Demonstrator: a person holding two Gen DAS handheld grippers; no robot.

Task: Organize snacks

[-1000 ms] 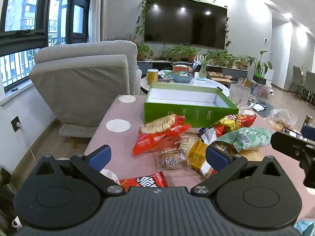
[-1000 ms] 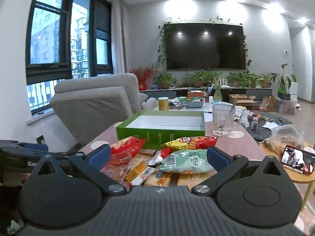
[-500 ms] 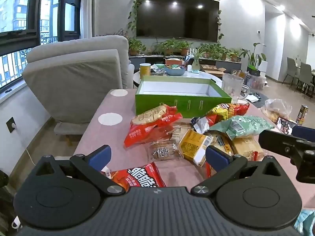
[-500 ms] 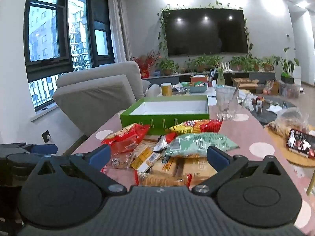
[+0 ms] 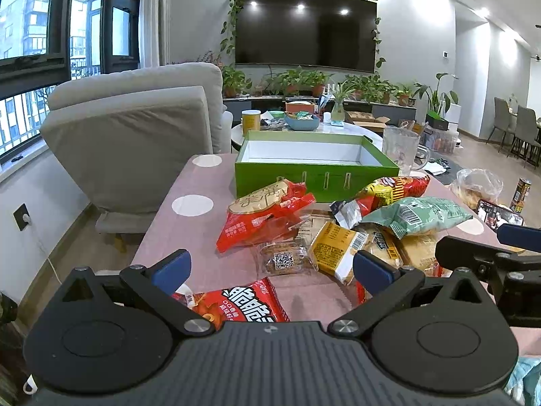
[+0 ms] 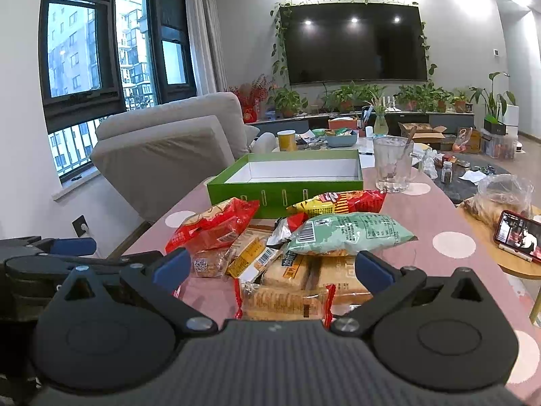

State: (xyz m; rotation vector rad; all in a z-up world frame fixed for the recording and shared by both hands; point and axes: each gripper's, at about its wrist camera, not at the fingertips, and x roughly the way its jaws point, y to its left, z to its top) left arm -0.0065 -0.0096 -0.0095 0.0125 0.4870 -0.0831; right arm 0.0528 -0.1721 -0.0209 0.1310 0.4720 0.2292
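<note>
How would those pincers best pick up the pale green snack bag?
Probably by the flat crimped seam at the right end of the pale green bag, coming from the right with the right gripper. It lies on top of the pile; its puffy middle might slip.

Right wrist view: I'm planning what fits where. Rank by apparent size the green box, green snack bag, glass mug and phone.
1. green box
2. green snack bag
3. glass mug
4. phone, partly cut off, so unsure

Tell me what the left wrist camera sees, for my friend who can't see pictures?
A heap of snack packets lies on a pink dotted table, in front of an empty green box. The left gripper hovers near them, jaws open, holding nothing. The right gripper pokes in beside it.
</note>
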